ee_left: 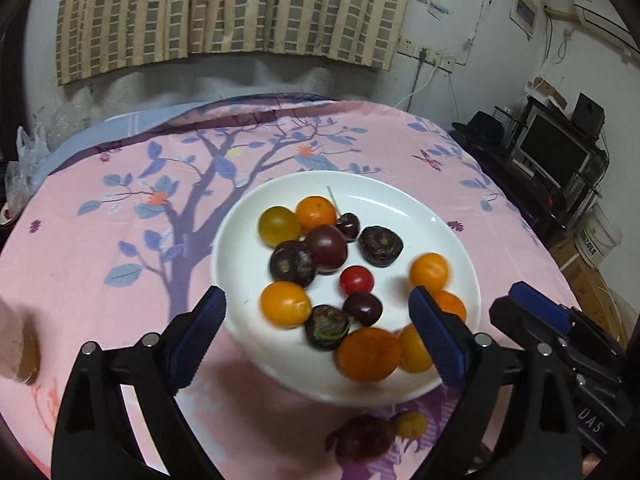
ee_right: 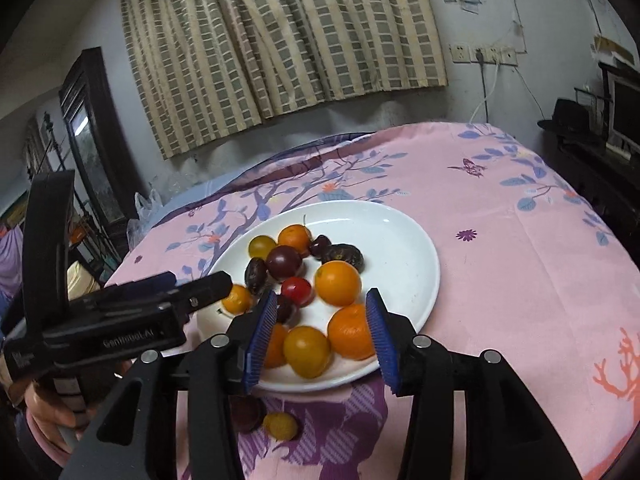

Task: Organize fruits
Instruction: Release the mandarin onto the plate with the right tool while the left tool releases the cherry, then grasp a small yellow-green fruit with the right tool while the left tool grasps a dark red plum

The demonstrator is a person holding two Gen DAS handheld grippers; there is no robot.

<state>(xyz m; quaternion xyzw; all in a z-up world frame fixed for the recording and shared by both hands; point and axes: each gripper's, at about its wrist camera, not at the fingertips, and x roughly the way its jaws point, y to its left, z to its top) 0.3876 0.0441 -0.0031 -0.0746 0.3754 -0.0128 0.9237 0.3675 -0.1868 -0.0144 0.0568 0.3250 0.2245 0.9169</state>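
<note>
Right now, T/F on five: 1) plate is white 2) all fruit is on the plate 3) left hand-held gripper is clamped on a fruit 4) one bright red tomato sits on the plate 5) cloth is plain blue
1. The plate is white. True.
2. All fruit is on the plate. False: a dark fruit and a small yellow fruit lie on the cloth beside its near rim.
3. The left hand-held gripper is clamped on a fruit. False: its jaws stand wide apart, holding nothing.
4. One bright red tomato sits on the plate. True.
5. The cloth is plain blue. False: pink with a purple tree print.
</note>
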